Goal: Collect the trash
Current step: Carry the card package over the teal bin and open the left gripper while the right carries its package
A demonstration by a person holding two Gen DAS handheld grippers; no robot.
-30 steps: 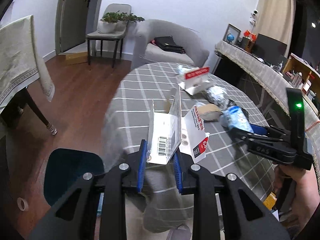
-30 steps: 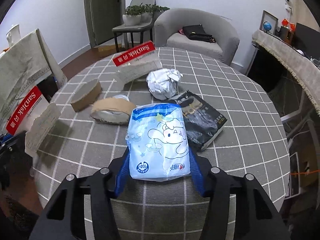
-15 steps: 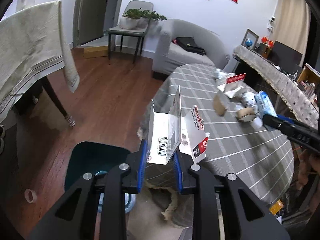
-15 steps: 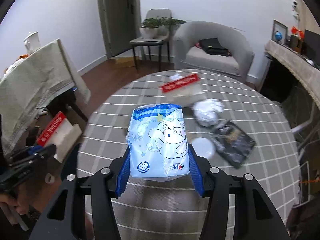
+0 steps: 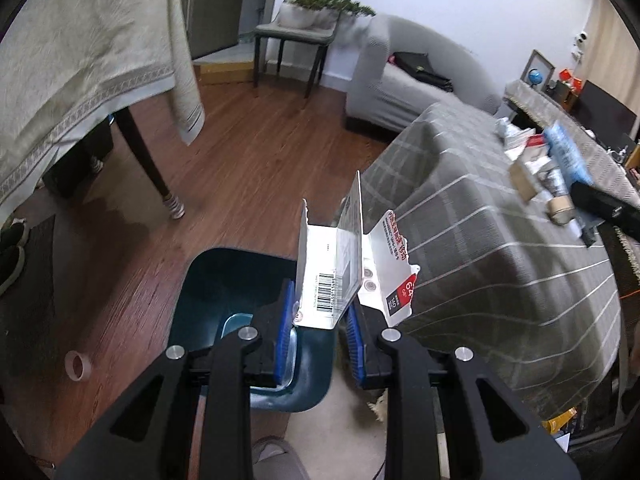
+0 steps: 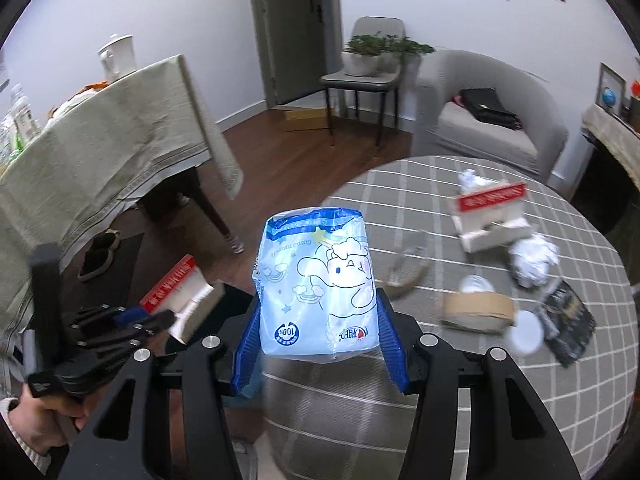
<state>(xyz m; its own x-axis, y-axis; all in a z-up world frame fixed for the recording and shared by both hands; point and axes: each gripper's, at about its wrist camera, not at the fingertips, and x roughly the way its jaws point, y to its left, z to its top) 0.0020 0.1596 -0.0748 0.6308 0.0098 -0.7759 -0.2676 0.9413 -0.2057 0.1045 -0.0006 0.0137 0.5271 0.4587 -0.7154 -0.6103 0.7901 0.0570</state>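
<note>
My left gripper is shut on a torn white and red card package with a barcode, held just above the rim of a dark teal bin on the floor. In the right wrist view that same left gripper shows at lower left with the package. My right gripper is shut on a light blue tissue pack with a cartoon print, held over the near edge of the round table. On the table lie another red and white package, crumpled paper and a tape roll.
A cloth-covered table stands at left, with its leg near the bin. A small tape ring lies on the wood floor. A chair with plants and a grey armchair stand behind. A black packet lies at the table's right.
Both grippers have swung left off the table toward the floor. The left one with the card package now hangs over the bin; the right one carries the tissue pack to the table's edge.
</note>
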